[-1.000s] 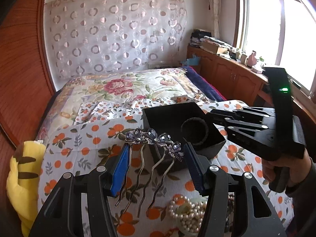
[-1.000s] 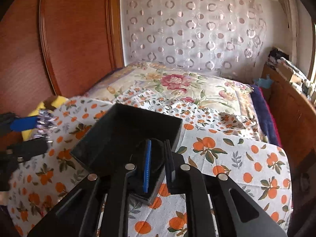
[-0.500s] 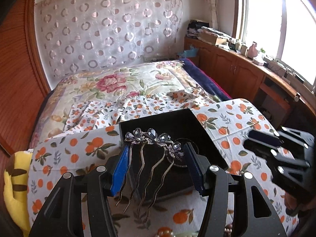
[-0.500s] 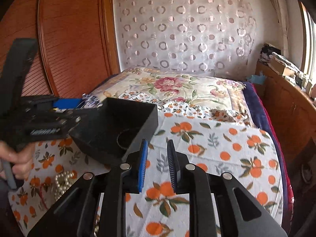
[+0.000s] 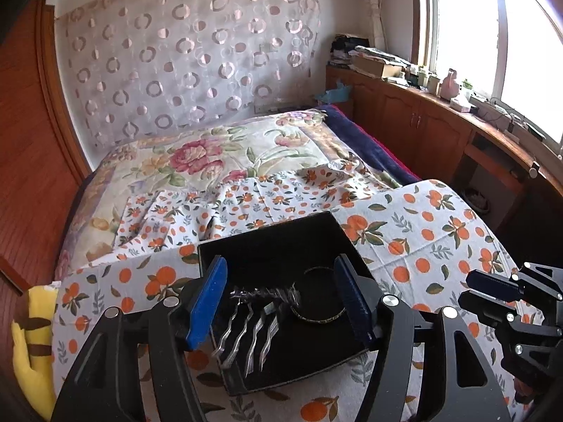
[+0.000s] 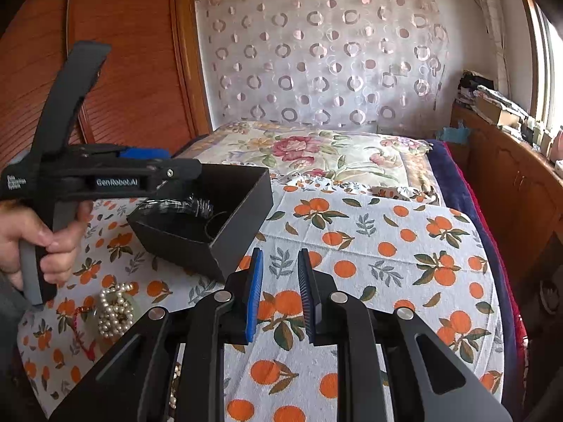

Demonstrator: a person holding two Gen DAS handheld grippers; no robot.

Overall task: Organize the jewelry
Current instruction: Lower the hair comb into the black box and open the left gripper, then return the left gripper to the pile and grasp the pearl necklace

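Observation:
A black open box (image 5: 281, 242) sits on the orange-print cloth; it also shows in the right wrist view (image 6: 239, 211). A silver jewelled hair comb (image 5: 253, 316) lies loose inside it, blurred, beside a dark bangle (image 5: 318, 302). My left gripper (image 5: 281, 299) is open, its blue pads wide apart just above the box, holding nothing. My right gripper (image 6: 279, 288) hovers over the cloth right of the box, pads slightly apart and empty. A pearl necklace (image 6: 114, 307) lies on the cloth left of the box's front.
The orange-print cloth (image 6: 387, 246) covers a raised surface at the foot of a floral bed (image 5: 211, 154). A yellow plush toy (image 5: 31, 344) lies at the left edge. Wooden cabinets (image 5: 422, 133) run under the window at right.
My left gripper opened and let the hair comb drop into the box. My right gripper pulled back from the box, to the right over the cloth.

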